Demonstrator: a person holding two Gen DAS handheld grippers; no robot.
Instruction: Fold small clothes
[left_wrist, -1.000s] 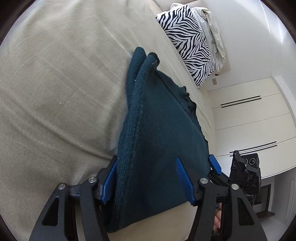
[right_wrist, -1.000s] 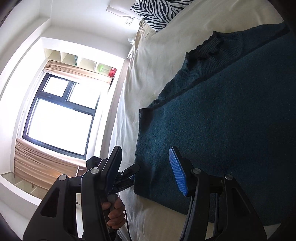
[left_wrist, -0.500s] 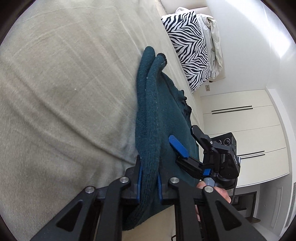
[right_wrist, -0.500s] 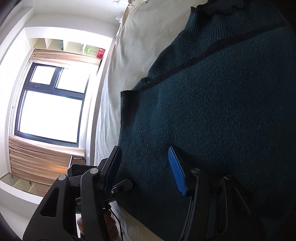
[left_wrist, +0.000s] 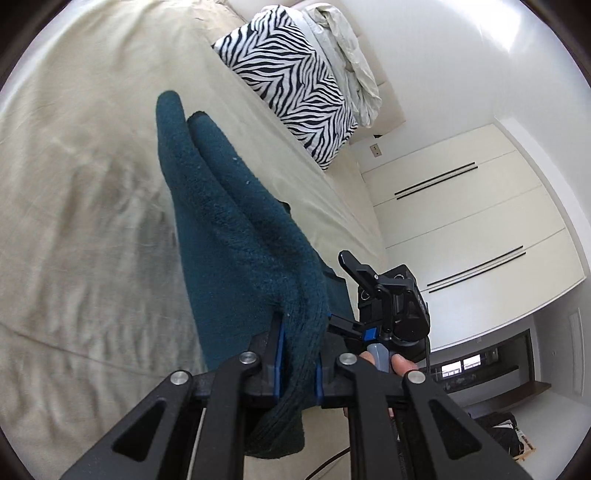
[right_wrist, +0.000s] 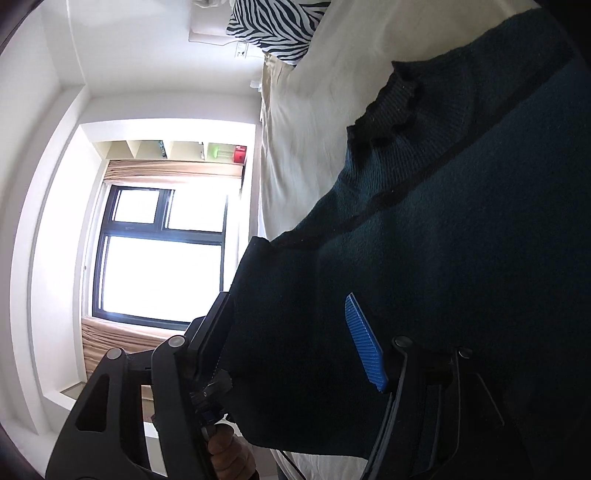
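Left tongs (left_wrist: 298, 354) clamp the teal sweater's (left_wrist: 236, 236) hem; its long axis runs up the bed (left_wrist: 74, 221) toward the zebra pillow (left_wrist: 295, 85). Right tongs (right_wrist: 291, 343) are opening astride the other hem corner, not pressing

Beige-sheeted bed (left_wrist: 92, 221) with zebra-print pillow (left_wrist: 295, 77) at upper centre; white wardrobe (left_wrist: 461, 229) at right; bright curtained window (right_wrist: 162, 254).

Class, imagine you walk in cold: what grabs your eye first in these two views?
The dark teal sweater dominates, spread on the beige bed, one edge pinched in the left gripper. The right gripper is opening, its jaws straddling the sweater's other edge. A zebra-striped pillow stands out at the head of the bed.
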